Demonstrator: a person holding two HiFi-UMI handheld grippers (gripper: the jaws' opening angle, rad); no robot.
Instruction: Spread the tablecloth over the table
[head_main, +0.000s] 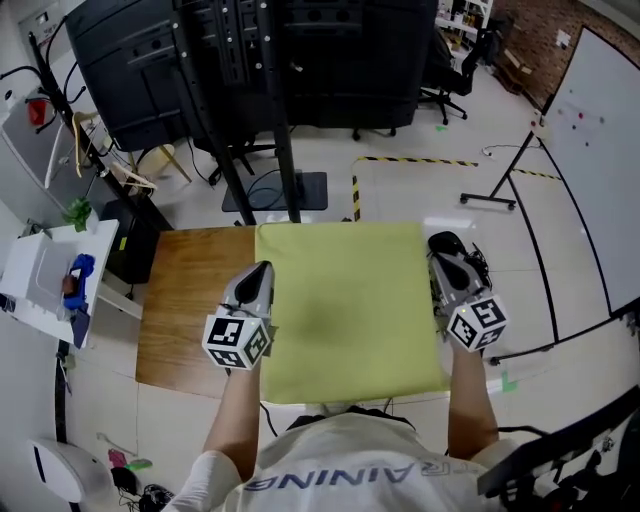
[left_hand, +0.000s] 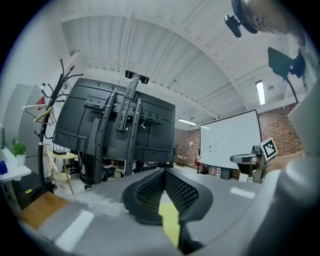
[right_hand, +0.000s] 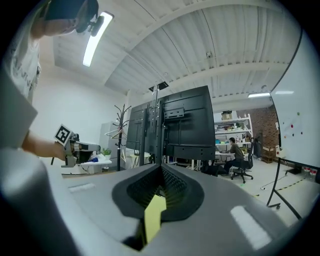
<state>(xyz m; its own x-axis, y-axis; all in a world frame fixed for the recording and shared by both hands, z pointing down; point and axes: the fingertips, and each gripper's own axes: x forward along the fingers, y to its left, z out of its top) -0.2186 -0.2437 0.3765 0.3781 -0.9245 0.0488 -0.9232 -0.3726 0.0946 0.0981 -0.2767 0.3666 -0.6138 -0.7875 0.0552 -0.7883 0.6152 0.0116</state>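
A yellow-green tablecloth (head_main: 350, 310) is stretched flat between my two grippers, covering the right part of a wooden table (head_main: 190, 300). My left gripper (head_main: 260, 272) is shut on the cloth's left edge. A pinched yellow strip of tablecloth (left_hand: 170, 220) shows between the closed jaws of the left gripper (left_hand: 164, 172). My right gripper (head_main: 445, 245) is shut on the cloth's right edge. There too a yellow fold of tablecloth (right_hand: 154, 212) sits between the jaws of the right gripper (right_hand: 161, 167). Both grippers point level, away from the person. The table's left part stays bare wood.
A tall black screen stand (head_main: 250, 70) rises just beyond the table's far edge. A white side table (head_main: 50, 280) with small items is at the left, a whiteboard (head_main: 600, 150) on a stand at the right. The person's torso (head_main: 340, 460) is at the near edge.
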